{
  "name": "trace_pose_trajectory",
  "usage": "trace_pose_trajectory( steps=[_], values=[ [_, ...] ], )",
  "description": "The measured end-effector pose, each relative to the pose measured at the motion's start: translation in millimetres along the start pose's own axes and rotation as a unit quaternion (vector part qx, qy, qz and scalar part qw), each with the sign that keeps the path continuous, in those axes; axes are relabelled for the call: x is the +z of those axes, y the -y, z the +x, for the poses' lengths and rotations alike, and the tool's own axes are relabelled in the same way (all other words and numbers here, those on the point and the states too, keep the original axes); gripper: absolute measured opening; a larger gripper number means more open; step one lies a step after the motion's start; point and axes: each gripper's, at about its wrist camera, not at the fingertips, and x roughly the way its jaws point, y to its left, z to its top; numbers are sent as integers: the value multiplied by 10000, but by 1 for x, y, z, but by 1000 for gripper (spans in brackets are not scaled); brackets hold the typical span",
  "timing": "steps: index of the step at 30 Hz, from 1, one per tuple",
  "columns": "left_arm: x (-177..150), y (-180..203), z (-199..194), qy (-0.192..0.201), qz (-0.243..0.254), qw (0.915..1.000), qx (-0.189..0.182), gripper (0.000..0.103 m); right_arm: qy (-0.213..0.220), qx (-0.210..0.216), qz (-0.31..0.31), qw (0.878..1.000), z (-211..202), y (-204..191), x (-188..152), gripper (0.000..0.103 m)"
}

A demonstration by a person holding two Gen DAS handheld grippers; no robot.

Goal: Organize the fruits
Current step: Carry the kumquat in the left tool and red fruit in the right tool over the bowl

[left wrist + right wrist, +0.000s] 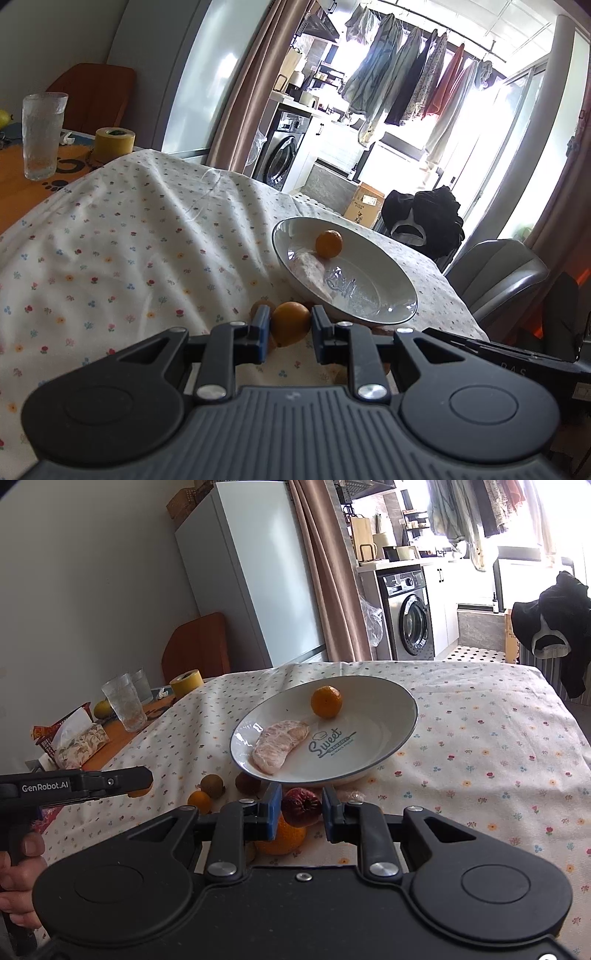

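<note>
A small orange [290,323] is framed between the parted fingers of the left gripper [290,325], while a dark red fruit [301,806] is seen between the open fingers of the right gripper [301,808]; contact cannot be told. Both are poised just before a white plate [388,709] on the cloth-covered bench [480,746], where another orange [326,701] and a peeled segment [280,746] are laid.

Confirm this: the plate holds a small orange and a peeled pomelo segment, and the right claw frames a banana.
Wrong on one count. The plate does hold a small orange and a peeled pomelo segment, but the right claw frames a dark red fruit, not a banana, per the right wrist view.
</note>
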Motion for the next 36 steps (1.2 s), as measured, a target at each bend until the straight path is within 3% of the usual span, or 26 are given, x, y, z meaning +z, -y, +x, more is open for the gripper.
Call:
trace_pose_trajectory(
  steps=[20,36],
  values=[
    [36,24,31,205,145,9996,-89,22,302,112,-117,9994,17,-1,36,22],
    [44,33,74,-20,212,9998,-30,22,308,120,155,9993,46,25,42,22]
  ],
)
